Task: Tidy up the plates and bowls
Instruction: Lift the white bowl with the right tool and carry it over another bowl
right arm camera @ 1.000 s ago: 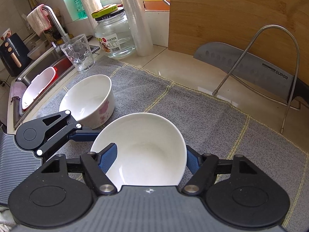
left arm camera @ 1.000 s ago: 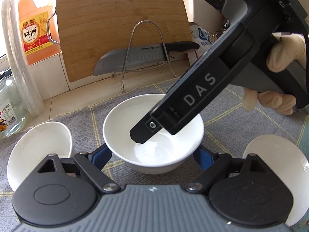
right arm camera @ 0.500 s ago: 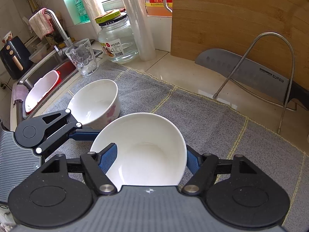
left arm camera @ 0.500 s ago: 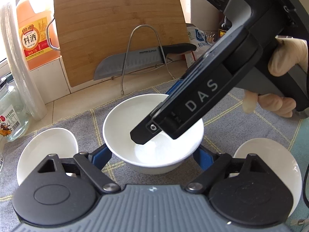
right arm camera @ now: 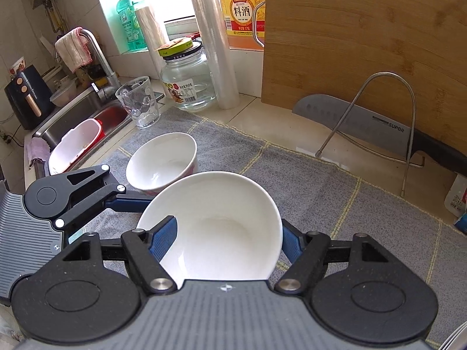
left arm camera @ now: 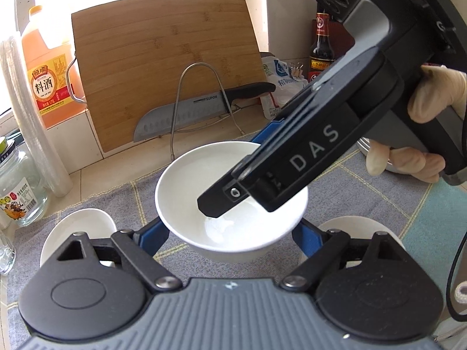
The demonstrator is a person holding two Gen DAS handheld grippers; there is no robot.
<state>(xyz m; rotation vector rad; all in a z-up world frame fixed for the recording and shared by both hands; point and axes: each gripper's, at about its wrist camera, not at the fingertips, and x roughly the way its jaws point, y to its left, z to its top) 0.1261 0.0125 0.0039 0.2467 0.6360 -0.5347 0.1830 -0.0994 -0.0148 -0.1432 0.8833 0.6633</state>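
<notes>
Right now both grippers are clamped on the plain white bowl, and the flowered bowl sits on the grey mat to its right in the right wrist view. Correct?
One thing is wrong: the flowered bowl sits to the left of the plain white bowl, not its right, as the right wrist view shows. Both the left gripper and right gripper do clamp it, above the grey mat.

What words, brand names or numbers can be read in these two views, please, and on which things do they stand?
"DAS": side of the right gripper.
"SUPOR": blade of the knife.
"料酒": label of the orange jug.
"950": label of the glass jar, just legible.
Dark sauce bottle, white packet, green soap bottle: print too small to read.
</notes>
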